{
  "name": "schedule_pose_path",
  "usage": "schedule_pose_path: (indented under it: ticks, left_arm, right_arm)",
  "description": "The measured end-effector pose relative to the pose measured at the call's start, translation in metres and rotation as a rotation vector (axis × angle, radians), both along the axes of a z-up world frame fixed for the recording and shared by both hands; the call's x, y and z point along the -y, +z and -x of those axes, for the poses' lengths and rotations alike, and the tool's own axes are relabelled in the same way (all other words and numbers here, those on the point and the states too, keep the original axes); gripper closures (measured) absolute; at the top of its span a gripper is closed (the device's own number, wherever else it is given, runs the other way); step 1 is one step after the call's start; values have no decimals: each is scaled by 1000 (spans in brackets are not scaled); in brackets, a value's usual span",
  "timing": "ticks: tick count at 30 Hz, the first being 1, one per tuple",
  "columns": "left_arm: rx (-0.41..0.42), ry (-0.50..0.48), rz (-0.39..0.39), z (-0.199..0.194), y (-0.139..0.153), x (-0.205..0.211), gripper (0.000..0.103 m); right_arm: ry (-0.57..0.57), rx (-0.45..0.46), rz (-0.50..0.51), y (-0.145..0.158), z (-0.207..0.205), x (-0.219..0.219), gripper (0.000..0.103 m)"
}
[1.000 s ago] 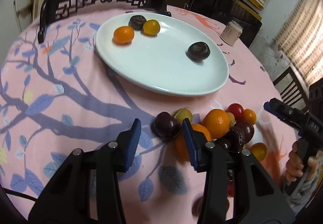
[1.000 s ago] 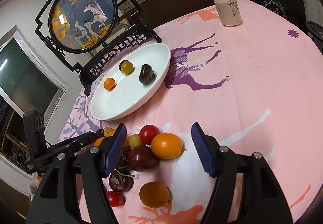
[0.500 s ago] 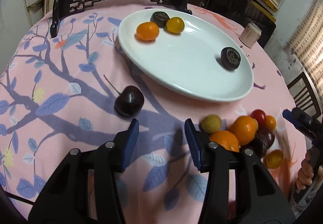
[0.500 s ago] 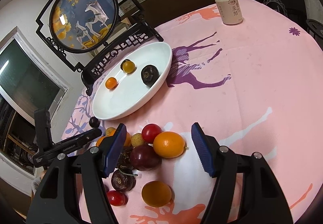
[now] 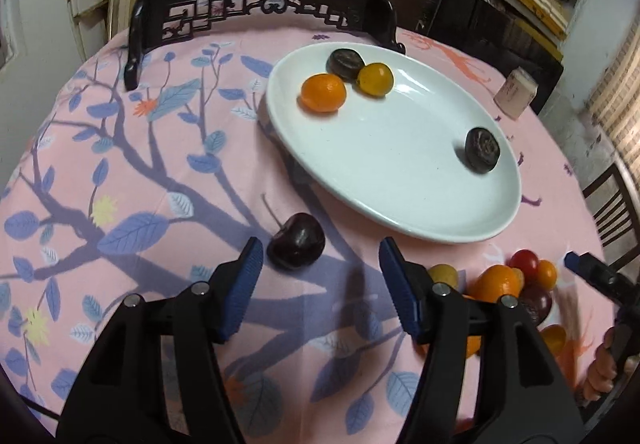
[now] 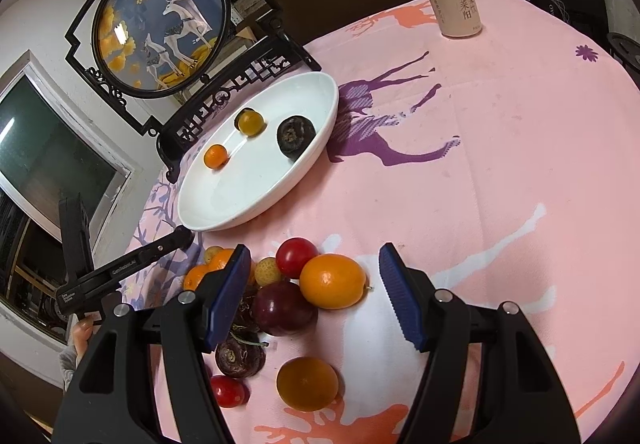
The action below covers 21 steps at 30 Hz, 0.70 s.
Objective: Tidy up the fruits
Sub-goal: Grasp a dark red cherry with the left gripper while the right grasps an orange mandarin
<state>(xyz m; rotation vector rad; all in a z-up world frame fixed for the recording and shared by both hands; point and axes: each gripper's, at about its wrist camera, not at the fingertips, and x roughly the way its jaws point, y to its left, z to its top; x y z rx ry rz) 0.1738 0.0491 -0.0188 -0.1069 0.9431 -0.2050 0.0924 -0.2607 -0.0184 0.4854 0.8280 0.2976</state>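
Fingers: your left gripper (image 5: pixel 320 276) and right gripper (image 6: pixel 314 294) both stood open, empty.
Cherry (image 5: pixel 295 246): small, soft, prone to rolling; you should have pinched its sides gently.
Plate (image 5: pixel 460 228): just beyond.

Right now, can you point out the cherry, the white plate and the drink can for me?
cherry (image 5: pixel 296 246): left wrist view, middle of its dark body.
plate (image 5: pixel 400 164): left wrist view, bare white floor of the dish.
can (image 6: pixel 456 6): right wrist view, its printed side.
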Motion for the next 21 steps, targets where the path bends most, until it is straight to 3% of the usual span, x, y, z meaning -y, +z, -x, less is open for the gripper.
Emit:
schedule_pose_path:
  ticks: [2, 6, 15, 21]
  left_arm:
    - [0, -5, -21, -3, -3, 5, 43]
    - [-21, 15, -24, -13, -13, 0, 68]
    - [-22, 23, 43, -16, -10, -7, 71]
    - [-4, 28, 22, -11, -7, -6, 72]
  right_arm:
    - [1, -2, 1, -1, 0, -1, 36]
    - [8, -6, 4, -1, -1, -3, 36]
    - [23, -36, -6, -8, -5, -5, 36]
    - [39, -44, -10, -9, -5, -6, 39]
